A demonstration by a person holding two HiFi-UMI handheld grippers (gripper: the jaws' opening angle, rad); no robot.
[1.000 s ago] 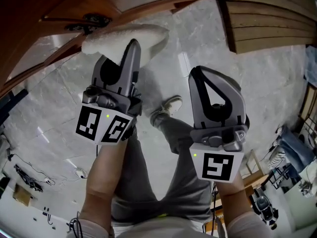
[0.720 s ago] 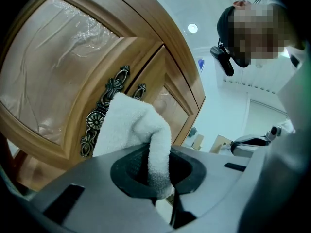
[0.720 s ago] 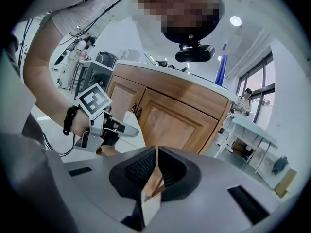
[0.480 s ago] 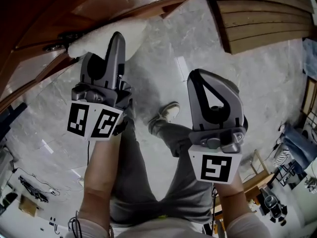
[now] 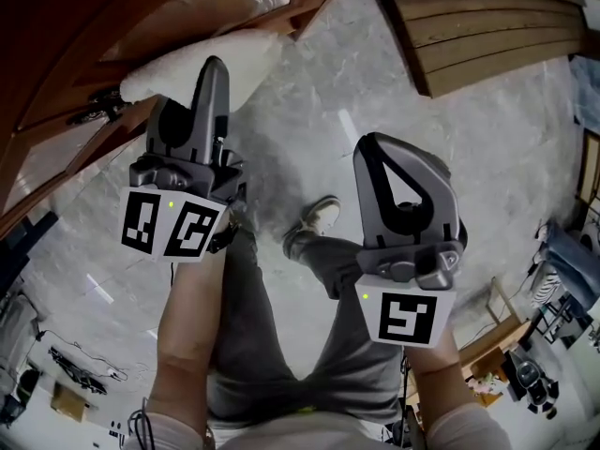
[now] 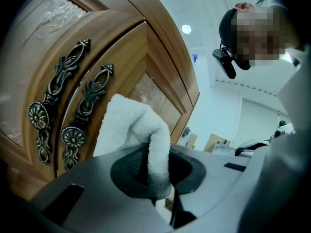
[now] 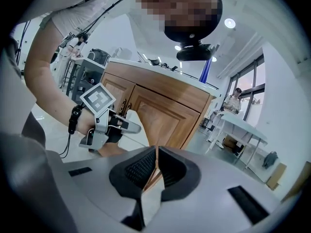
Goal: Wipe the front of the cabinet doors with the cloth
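My left gripper (image 5: 214, 68) is shut on a white fluffy cloth (image 5: 192, 64), which presses against the wooden cabinet door (image 5: 112, 26) at the upper left of the head view. In the left gripper view the cloth (image 6: 133, 130) bulges out of the jaws beside two ornate dark metal handles (image 6: 73, 125) on the doors (image 6: 121, 47). My right gripper (image 5: 398, 172) hangs over the floor, away from the cabinet, shut with nothing between its jaws. The right gripper view shows the cabinet (image 7: 165, 106) ahead and my left gripper (image 7: 133, 126) with the cloth (image 7: 132, 120) against it.
A slatted wooden panel (image 5: 478, 26) lies at the upper right on the grey marble floor (image 5: 309, 129). The person's legs and a shoe (image 5: 314, 223) are below the grippers. Cables and clutter (image 5: 75, 373) sit at the lower left; chairs and gear (image 5: 553, 289) at the right.
My left gripper has slid left along the cabinet door with the cloth, toward the handles. The right gripper has barely moved.
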